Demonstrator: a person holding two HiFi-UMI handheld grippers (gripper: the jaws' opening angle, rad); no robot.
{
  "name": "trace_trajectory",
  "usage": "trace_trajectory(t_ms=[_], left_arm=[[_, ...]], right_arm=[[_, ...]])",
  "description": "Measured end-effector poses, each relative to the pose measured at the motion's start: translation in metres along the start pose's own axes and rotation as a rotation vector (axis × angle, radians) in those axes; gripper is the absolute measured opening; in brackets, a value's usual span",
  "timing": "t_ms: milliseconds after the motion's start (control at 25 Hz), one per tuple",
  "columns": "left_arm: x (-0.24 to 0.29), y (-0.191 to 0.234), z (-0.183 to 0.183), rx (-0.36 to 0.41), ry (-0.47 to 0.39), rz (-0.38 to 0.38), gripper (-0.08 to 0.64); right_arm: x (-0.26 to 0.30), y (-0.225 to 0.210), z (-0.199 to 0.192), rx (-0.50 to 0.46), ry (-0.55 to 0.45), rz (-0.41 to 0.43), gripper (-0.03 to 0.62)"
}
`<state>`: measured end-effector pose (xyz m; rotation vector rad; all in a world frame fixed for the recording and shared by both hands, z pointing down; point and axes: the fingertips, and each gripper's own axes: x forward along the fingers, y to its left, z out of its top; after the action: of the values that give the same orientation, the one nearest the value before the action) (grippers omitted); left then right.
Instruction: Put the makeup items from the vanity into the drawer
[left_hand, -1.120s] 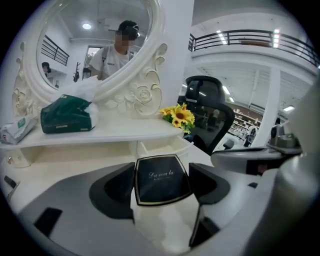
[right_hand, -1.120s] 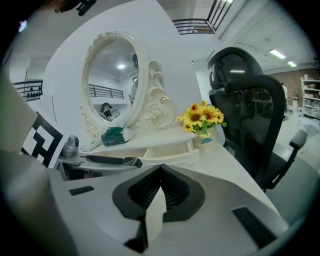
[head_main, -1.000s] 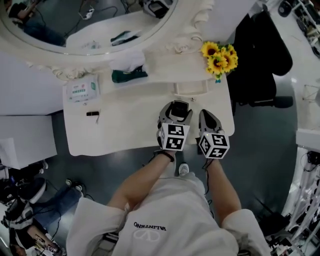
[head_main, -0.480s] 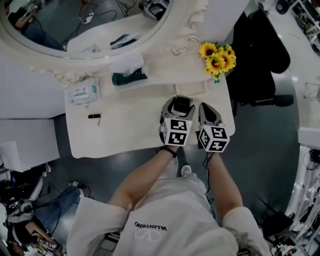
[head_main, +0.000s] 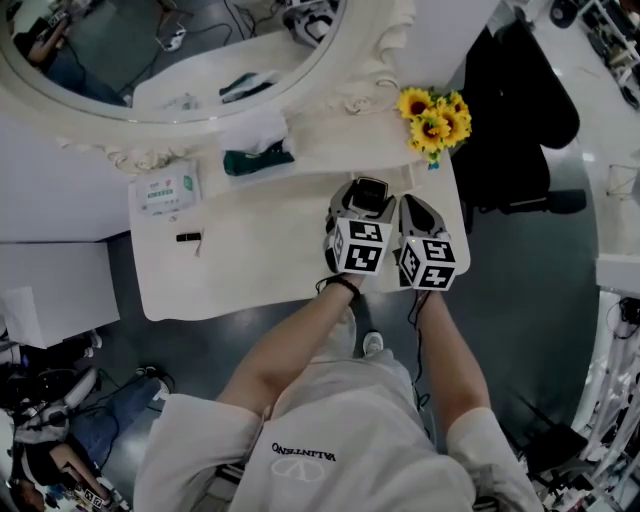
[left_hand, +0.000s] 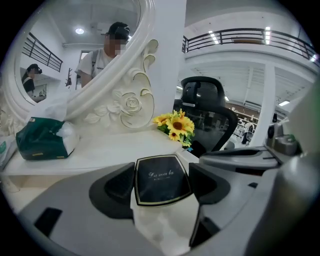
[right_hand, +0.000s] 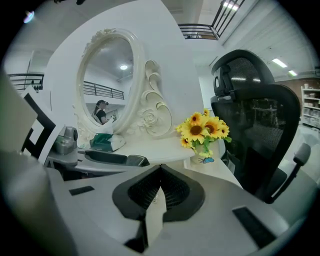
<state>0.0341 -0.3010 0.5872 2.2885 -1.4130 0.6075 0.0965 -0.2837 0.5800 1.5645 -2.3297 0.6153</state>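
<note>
A black square compact (left_hand: 161, 179) with a gold rim sits between the pads of my left gripper (left_hand: 162, 189), which is shut on it. In the head view the left gripper (head_main: 366, 200) holds the compact (head_main: 371, 189) over the right part of the white vanity top (head_main: 260, 260), close to the raised back shelf. My right gripper (head_main: 415, 210) hovers just to its right. Its ribbed pads meet with nothing between them, so the right gripper (right_hand: 160, 175) is shut. A small black stick-like item (head_main: 187, 237) lies on the vanity's left side.
On the back shelf lie a green tissue pack (head_main: 258, 155) and, at the right end, a sunflower pot (head_main: 435, 113). A wipes pack (head_main: 167, 188) is at the far left. The oval mirror (head_main: 170, 60) rises behind. A black office chair (head_main: 520, 110) stands right of the vanity.
Both grippers have moved away from the person toward the back shelf and slightly right. The left gripper still holds the compact; the right stays shut.
</note>
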Motion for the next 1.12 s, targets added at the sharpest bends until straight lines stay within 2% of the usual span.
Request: trace_trajectory(t_ms=[880, 1120], left_arm=[[0.030, -0.001, 0.000, 0.034, 0.043, -0.013, 0.341], [0.031, -0.002, -0.002, 0.037, 0.053, 0.006, 0.341]], right_arm=[[0.019, -0.013, 0.005, 0.012, 0.018, -0.042, 0.009], [0.015, -0.013, 0.002, 0.021, 0.018, -0.050, 0.009]])
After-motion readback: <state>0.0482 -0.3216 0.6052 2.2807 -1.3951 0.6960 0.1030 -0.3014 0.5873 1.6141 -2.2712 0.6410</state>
